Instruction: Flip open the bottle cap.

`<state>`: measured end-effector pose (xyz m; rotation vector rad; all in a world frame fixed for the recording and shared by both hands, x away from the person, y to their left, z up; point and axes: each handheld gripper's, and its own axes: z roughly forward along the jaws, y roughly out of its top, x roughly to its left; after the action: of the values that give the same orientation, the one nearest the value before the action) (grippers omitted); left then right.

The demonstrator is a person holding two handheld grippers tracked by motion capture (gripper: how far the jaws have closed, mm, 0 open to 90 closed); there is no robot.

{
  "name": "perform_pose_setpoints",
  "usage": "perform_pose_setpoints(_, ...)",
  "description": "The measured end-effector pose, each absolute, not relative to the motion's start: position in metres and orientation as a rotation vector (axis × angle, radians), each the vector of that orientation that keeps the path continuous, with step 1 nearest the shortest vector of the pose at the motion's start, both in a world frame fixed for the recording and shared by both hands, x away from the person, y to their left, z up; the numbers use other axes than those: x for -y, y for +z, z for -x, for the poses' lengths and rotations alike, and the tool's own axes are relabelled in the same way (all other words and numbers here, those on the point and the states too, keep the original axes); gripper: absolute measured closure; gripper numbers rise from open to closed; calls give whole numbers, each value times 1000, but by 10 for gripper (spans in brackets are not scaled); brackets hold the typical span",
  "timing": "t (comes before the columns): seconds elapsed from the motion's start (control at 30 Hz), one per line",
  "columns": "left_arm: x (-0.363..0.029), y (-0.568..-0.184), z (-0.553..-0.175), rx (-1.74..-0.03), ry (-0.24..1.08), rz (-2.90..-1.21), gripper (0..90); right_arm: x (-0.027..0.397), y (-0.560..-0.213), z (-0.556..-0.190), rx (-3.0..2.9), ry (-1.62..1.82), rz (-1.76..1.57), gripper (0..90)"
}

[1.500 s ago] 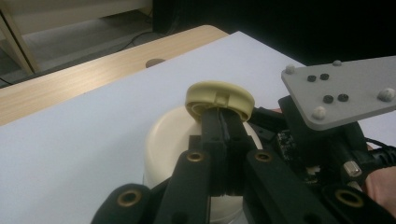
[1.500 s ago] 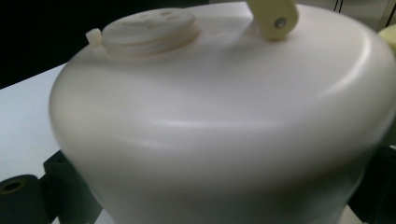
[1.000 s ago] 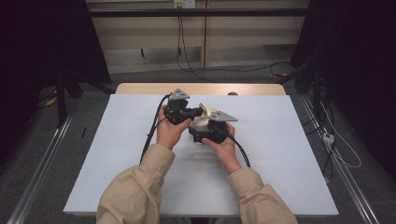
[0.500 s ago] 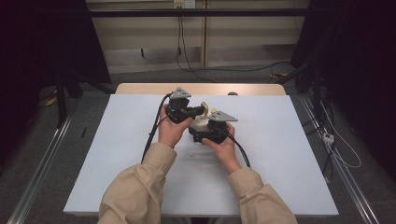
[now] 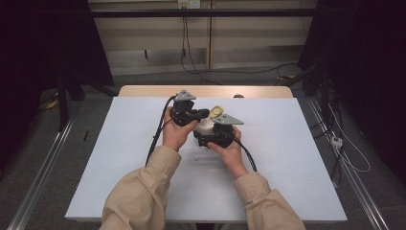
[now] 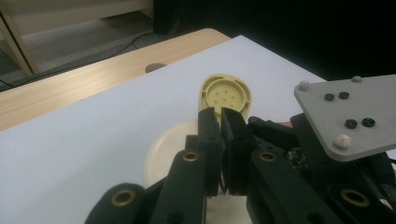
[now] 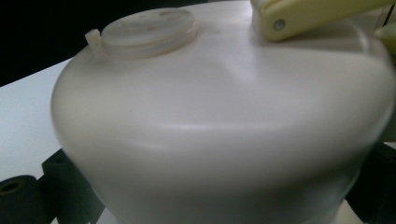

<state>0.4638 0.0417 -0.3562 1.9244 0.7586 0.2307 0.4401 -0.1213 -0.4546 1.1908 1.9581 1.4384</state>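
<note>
Here my right claw [image 5: 207, 135] clamps the cream bottle [image 7: 224, 121], while my left claw [image 6: 220, 122] pinches its yellow flip cap [image 6: 226, 94], jaws nearly shut. The cap stands open above my left claw; closing it remains, I judge.

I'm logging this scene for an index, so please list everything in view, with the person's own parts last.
container: one, cream-white, mid-table, between the right tool's jaws.
flip lid: one, pale yellow, hinged open and standing up on the container.
table cover: one, white, over the table.
table edge: one, light wood, far side.
floor cables: several, black, beyond the table.
left tool: one, black, jaws shut at the lid's lower edge.
right tool: one, black with grey plate, around the container.
sleeves: two, beige, at the near edge.
</note>
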Motion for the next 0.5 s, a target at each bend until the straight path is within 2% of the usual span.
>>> perform_pose_setpoints(0.23, -53, -350, -455, -753, 244, -1925, 693, 123, -455, -440, -1986, 1441, -1228, 26)
perform_pose_setpoints(0.4, -66, -352, -447, -755, 247, -1934, 485, 129, -455, -436, -2032, 1442, -1239, 13)
perform_pose_setpoints(0.5, -74, -356, -443, -767, 256, -1931, 401, 133, -456, -433, -2094, 1405, -1214, 6)
